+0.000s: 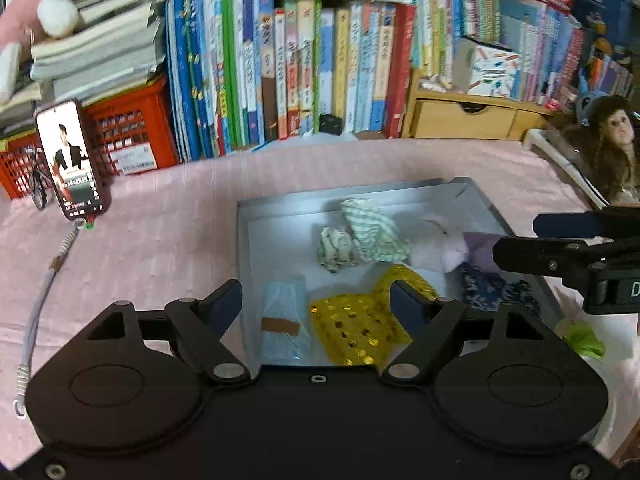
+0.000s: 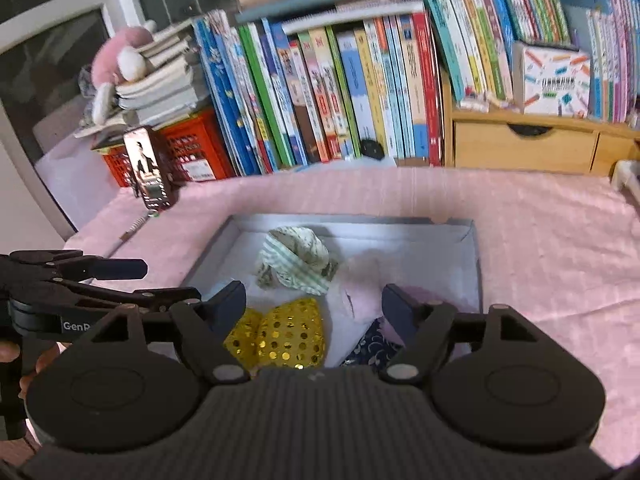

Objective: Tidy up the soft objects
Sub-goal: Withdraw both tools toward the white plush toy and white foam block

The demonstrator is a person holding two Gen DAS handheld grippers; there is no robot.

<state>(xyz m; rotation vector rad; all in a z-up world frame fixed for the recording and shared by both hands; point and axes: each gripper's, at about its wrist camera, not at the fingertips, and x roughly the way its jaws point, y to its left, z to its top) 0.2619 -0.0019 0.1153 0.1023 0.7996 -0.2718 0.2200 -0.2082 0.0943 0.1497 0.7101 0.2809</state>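
Both tongs, left tongs [image 1: 316, 300] & right tongs [image 2: 314, 306], hanging released, nothing gripped, over grey box [image 1: 360, 200] on pink table. Gold sequin cloth [image 1: 356, 328] lying near edge inside. Risking snagging sequins or tongs colliding w/ each other.

You have the box [image 1: 472, 190] on the bedspread [image 1: 160, 248], the row of books [image 1: 312, 72] behind it. Inside, the striped cloth [image 1: 372, 232] lies at the back, the sequinned cloth [image 1: 356, 328] in front, the wrapped pack [image 1: 286, 320] to its left, the floral cloth [image 1: 492, 286] on the right.
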